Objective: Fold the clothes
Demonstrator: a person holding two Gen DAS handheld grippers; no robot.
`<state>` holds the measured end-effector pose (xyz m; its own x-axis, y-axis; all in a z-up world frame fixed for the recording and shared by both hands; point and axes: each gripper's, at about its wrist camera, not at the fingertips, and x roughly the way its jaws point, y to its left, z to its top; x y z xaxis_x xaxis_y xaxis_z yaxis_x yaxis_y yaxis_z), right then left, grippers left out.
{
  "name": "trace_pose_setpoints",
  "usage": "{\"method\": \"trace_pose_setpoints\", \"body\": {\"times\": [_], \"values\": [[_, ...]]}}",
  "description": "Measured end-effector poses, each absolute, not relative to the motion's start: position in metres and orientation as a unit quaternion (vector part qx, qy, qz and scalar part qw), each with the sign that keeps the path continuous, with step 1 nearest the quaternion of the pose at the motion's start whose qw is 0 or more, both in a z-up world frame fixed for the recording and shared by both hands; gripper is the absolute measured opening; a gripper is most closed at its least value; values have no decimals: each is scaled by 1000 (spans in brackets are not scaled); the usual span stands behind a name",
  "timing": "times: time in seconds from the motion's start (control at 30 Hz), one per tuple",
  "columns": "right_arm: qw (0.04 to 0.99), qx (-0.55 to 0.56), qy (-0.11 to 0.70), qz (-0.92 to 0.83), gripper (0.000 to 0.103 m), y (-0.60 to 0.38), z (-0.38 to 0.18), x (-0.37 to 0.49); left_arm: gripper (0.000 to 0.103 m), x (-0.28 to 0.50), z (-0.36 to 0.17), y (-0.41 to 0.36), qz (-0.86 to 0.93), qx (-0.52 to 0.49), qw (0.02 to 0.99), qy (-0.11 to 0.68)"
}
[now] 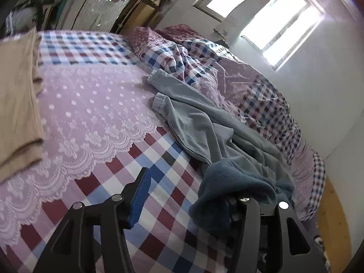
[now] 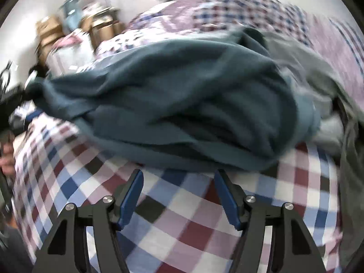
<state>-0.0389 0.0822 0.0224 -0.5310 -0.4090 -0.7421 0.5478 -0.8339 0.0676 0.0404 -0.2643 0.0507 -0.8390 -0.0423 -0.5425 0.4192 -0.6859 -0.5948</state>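
A crumpled teal fleece garment [image 1: 234, 182] lies on the checked bedspread [image 1: 159, 159], with light blue-grey trousers [image 1: 195, 122] stretched out behind it. My left gripper [image 1: 188, 195] is open; the fleece drapes over its right finger and hides that fingertip, while the left pad [image 1: 141, 195] is bare. In the right wrist view the fleece [image 2: 182, 104] fills the middle, blurred. My right gripper [image 2: 178, 193] is open and empty just in front of the fleece's near edge, over the bedspread [image 2: 182, 227].
A folded beige garment [image 1: 18, 104] lies at the left on the lilac lace cover [image 1: 86, 104]. A rumpled quilt [image 1: 250, 79] runs along the wall under the window. Boxes and clutter [image 1: 102, 6] stand behind the bed. The wooden floor [image 1: 332, 216] shows at right.
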Motion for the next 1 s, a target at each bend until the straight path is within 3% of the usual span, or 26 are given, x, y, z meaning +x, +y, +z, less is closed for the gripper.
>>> {"method": "trace_pose_setpoints", "body": {"times": [0.33, 0.43, 0.47, 0.53, 0.57, 0.93, 1.0], "values": [[246, 374, 182, -875, 66, 48, 14, -33, 67, 37, 20, -287, -838, 343, 132, 403], [256, 375, 185, -872, 57, 45, 12, -32, 67, 37, 19, -288, -835, 361, 130, 395], [260, 376, 184, -870, 50, 44, 11, -32, 67, 37, 21, -287, -836, 363, 128, 390], [265, 376, 184, -868, 24, 42, 11, -32, 67, 38, 21, -287, -837, 366, 126, 387], [263, 376, 185, -869, 3, 42, 11, -32, 67, 38, 21, -287, -836, 366, 125, 388], [363, 366, 157, -842, 0, -2, 30, -3, 67, 41, 23, -285, -832, 369, 119, 397], [340, 379, 159, -846, 6, 0, 23, -11, 67, 42, 24, -284, -832, 370, 121, 394]]}}
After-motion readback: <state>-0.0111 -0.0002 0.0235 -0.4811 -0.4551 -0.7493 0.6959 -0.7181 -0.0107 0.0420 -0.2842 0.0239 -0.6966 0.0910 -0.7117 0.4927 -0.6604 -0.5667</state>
